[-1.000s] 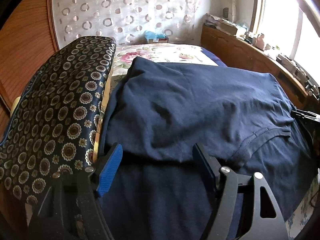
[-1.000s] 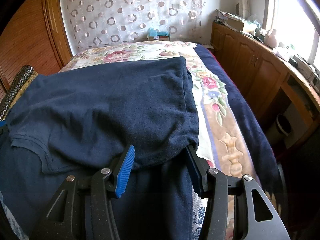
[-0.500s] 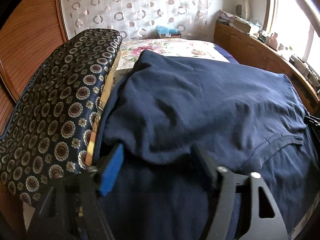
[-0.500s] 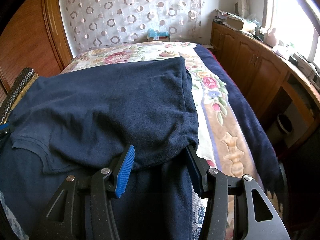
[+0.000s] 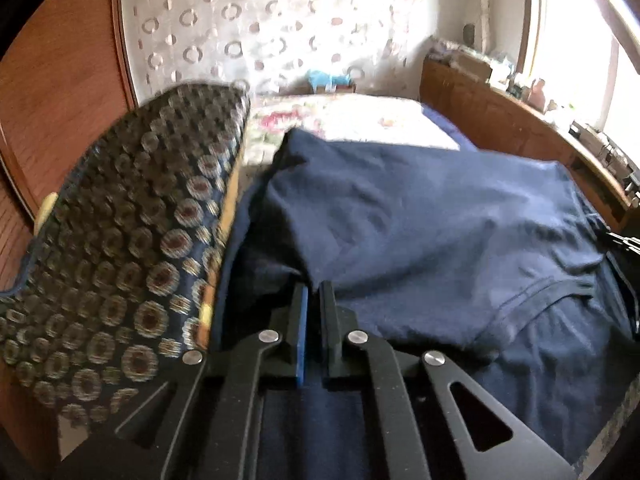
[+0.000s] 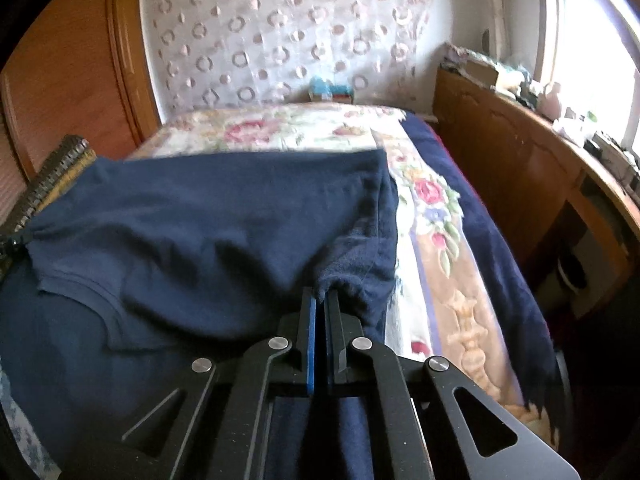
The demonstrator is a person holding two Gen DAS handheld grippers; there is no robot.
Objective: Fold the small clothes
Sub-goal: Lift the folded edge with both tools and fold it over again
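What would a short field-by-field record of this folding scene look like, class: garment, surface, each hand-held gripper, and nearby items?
garment: navy T-shirt, partly folded over itself, lying on the bed
surface: floral bedspread
left hand-held gripper: shut on the T-shirt's near left edge
right hand-held gripper: shut on the T-shirt's near right edge
beside garment: dark cushion with circle pattern, along the left side
far wall: sheer curtain with ring pattern
right of bed: wooden cabinet

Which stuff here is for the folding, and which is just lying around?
For the folding:
navy blue cotton T-shirt
left hand-held gripper
right hand-held gripper

Just lying around:
dark circle-patterned cushion
floral bedspread
blue tissue box
wooden cabinet
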